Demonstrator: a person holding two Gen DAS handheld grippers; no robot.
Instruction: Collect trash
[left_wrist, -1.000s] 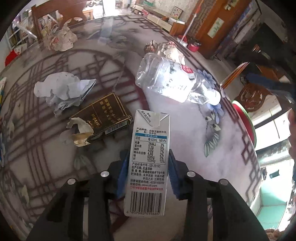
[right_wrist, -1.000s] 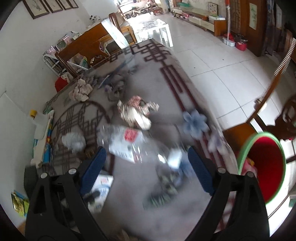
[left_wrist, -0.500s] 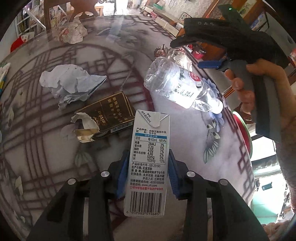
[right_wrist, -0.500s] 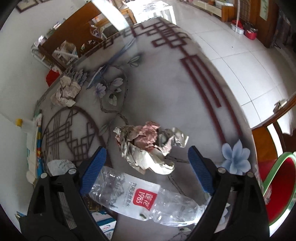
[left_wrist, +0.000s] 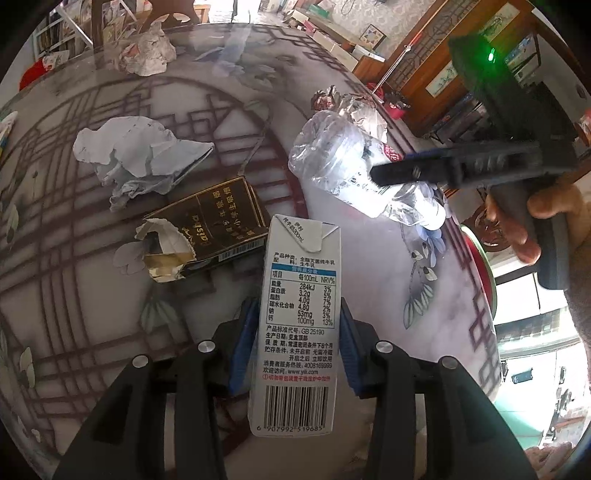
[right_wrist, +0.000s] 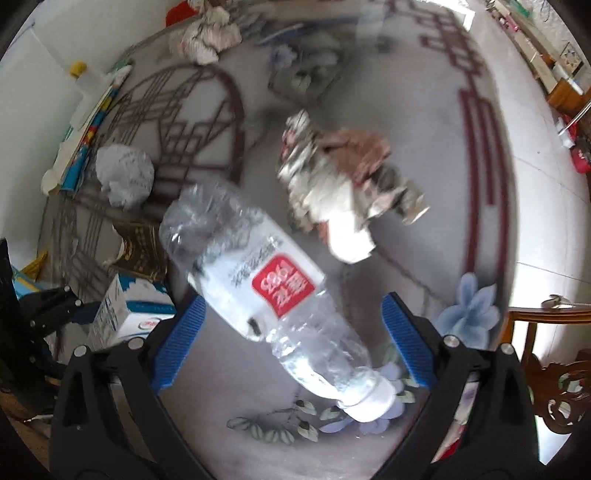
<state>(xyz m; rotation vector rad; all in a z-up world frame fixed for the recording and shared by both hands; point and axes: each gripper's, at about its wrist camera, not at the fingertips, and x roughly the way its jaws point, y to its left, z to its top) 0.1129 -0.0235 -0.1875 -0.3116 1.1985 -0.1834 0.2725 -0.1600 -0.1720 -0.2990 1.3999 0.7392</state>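
My left tongs (left_wrist: 298, 343) are closed snugly on a small white milk carton (left_wrist: 298, 325), blue pads pressed to both its sides, nutrition table & barcode facing the camera. The carton stands upright between the pads, above the patterned surface (left_wrist: 110, 295).

My right tongs (right_wrist: 291, 339) are spread wide, pads well apart w/ nothing gripped. A crushed clear plastic bottle (right_wrist: 273, 291) lies on its side on the surface between them, red square on its white label, white cap end nearest the camera. I can't tell if either pad touches it; the view is motion-blurred.

Left wrist view only: a dark brown cigarette pack (left_wrist: 218, 225) w/ torn foil end, lying flat just left of the carton top; crumpled pale paper (left_wrist: 140, 155) beyond it; another paper wad (left_wrist: 147, 55) at the far edge; my right hand (left_wrist: 532, 221) on the black tool body, one dark finger over the bottle (left_wrist: 354, 166); a red bin w/ green rim (left_wrist: 480, 266) off the surface edge at right.

Right wrist view only: a crumpled pink-and-white wrapper (right_wrist: 343, 184) just past the bottle, in full; books & a white container w/ yellow cap (right_wrist: 81, 92) at the left edge; a wooden chair (right_wrist: 546, 350) at right. The carton (right_wrist: 129, 314) shows from its blue-and-white side, at left.
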